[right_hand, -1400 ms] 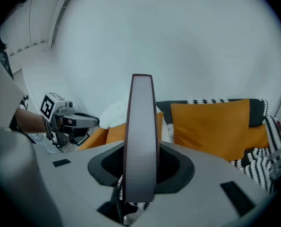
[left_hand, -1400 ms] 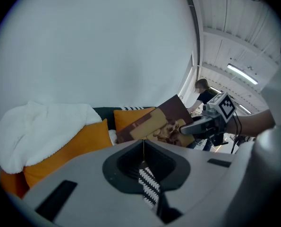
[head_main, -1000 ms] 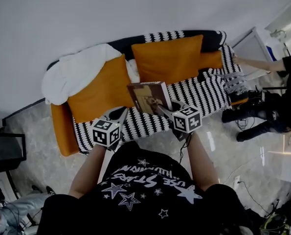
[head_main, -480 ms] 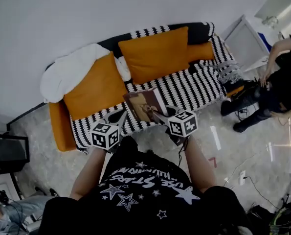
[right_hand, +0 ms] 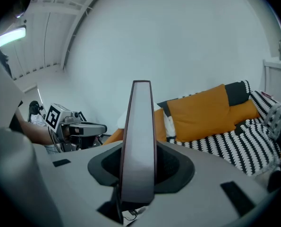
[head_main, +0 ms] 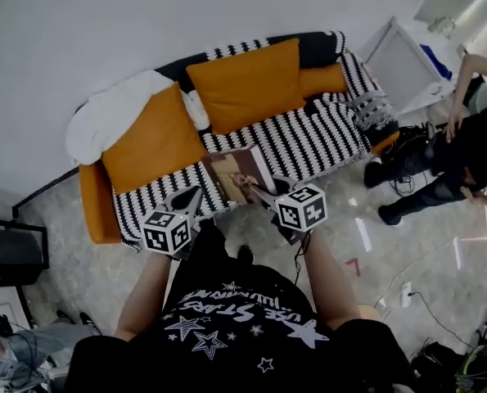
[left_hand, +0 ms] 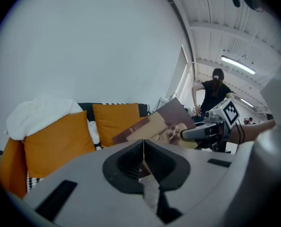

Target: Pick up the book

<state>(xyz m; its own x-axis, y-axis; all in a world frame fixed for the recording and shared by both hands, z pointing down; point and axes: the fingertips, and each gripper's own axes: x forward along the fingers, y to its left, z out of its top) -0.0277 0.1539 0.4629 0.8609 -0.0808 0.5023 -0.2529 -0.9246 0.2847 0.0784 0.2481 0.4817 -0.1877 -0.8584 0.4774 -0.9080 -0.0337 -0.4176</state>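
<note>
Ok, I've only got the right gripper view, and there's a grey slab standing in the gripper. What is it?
Observer: It's the book, seen edge-on; the head view shows its brown picture cover, with the right gripper shut on it.
Operator: Is the other one helping?
Observer: No. The left gripper is shut on nothing, apart from the book.
Operator: Is it lifted clear?
Observer: Yes. The left gripper view shows it held up in the air, tilted, in front of the sofa.
</note>
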